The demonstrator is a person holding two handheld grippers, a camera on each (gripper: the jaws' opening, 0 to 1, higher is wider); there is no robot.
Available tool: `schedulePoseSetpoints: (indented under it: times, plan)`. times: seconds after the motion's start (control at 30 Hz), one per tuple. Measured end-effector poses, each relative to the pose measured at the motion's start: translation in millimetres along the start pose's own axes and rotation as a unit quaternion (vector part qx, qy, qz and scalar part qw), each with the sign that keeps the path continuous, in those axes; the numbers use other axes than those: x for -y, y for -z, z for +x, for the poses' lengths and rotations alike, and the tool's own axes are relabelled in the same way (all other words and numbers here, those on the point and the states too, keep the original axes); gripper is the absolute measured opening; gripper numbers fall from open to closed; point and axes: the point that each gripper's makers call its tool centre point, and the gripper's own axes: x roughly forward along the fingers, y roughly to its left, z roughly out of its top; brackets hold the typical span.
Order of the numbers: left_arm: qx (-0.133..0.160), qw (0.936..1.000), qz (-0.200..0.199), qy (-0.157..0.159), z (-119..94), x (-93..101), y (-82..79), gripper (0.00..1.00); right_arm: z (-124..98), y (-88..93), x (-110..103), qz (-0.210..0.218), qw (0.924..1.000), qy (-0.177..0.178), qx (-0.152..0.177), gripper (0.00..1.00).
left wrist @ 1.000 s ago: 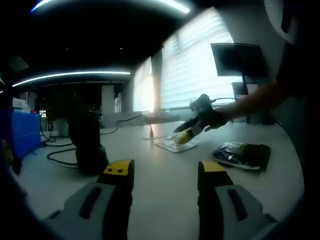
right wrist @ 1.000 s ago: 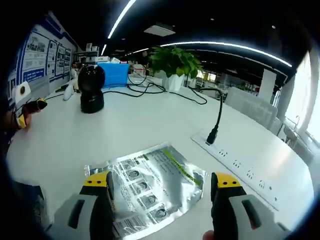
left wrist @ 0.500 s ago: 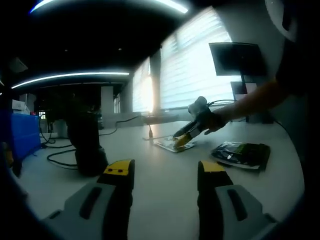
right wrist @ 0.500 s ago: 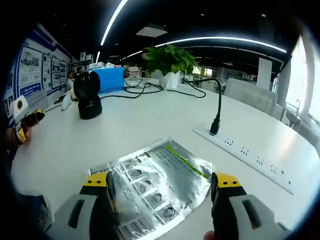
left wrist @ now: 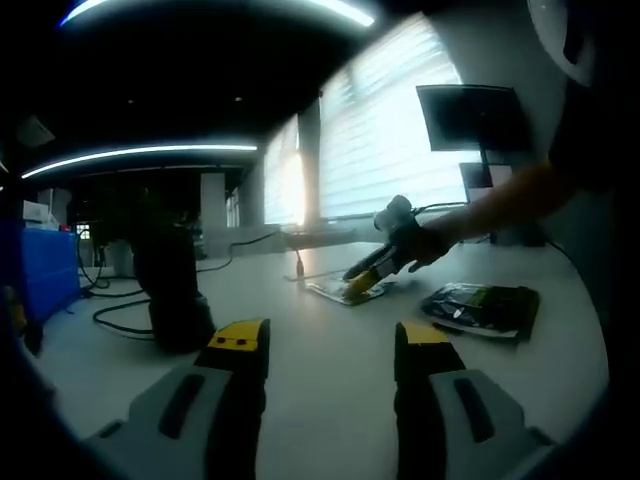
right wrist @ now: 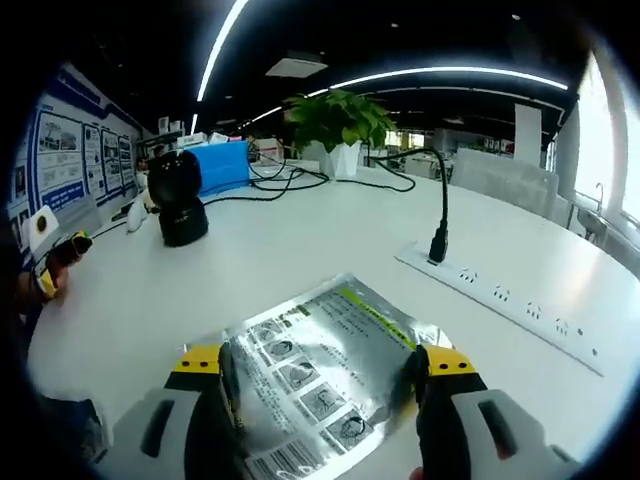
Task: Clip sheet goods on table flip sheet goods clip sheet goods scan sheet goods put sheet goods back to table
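Right tool (right wrist: pixel 320 375) is open, jaws straddling your silver foil pouch (right wrist: pixel 320 365), which lies flat on the white surface (right wrist: pixel 300 240). Left tool (left wrist: pixel 325 350) is open over bare surface, holding nothing. Dark packet (left wrist: pixel 480 305) lies near the pouch.

a potted green plant (right wrist: pixel 340 125) stands at the far side of the white table (right wrist: pixel 300 240), beside a blue box (right wrist: pixel 222 165). a black round device (right wrist: pixel 180 195) sits nearer, black cables (right wrist: pixel 290 180) behind it. a white power strip (right wrist: pixel 500 297) holds one black plug (right wrist: pixel 438 245).
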Motion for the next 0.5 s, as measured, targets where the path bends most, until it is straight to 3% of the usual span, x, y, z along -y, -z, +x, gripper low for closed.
schedulePoseSetpoints:
  times: [0.5]
  plan:
    - [0.010, 0.9998, -0.013, -0.008, -2.0, -4.9, -3.5, 0.43, -1.5, -0.3, -8.4, 0.005, 1.0000, 0.002, 0.006, 0.70]
